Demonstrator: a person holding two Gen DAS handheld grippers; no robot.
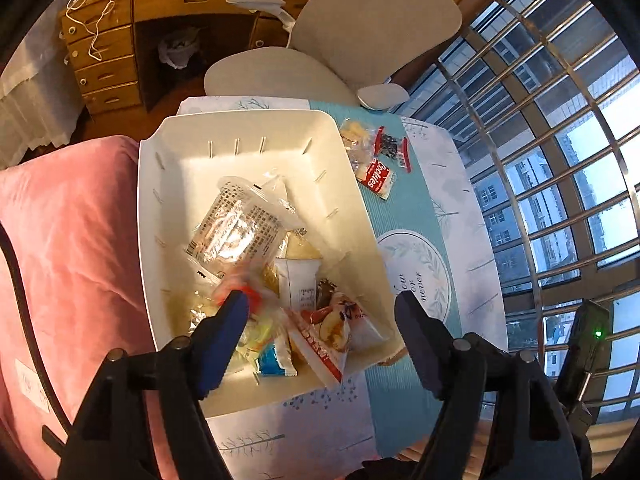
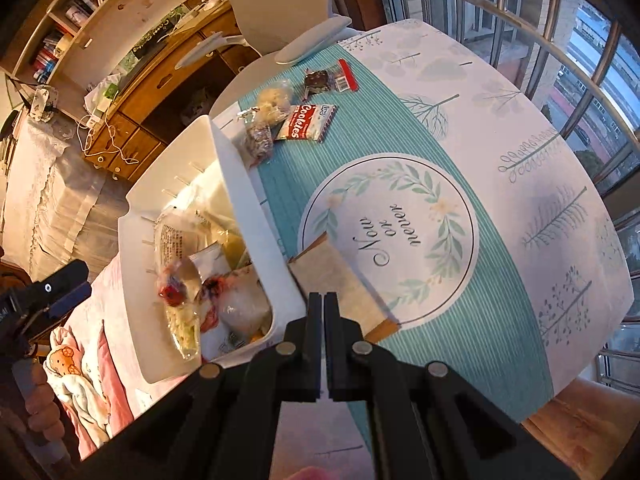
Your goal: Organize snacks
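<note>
A white plastic bin (image 1: 256, 136) stands on the table's left side and holds several snack packets. Among them are a clear printed packet (image 1: 236, 224) and a red-and-white one (image 1: 332, 328). My left gripper (image 1: 320, 300) hangs open above the bin's near end. A blurred red-and-clear packet (image 1: 240, 296) shows at its left fingertip, with neither pad pressing on it. Beyond the bin lie a Cookies packet (image 2: 306, 122), a dark packet with red ends (image 2: 326, 78) and a clear packet of pale pieces (image 2: 272, 100). My right gripper (image 2: 322, 296) is shut on nothing, just right of the bin (image 2: 240, 184).
A tan flat card (image 2: 340, 280) lies on the teal tablecloth (image 2: 500, 128) beside the bin. A grey chair (image 1: 360, 20) stands behind the table, with a wooden desk (image 1: 120, 40) beyond it. Pink bedding (image 1: 68, 220) lies left of the bin. A barred window (image 1: 560, 160) runs along the right.
</note>
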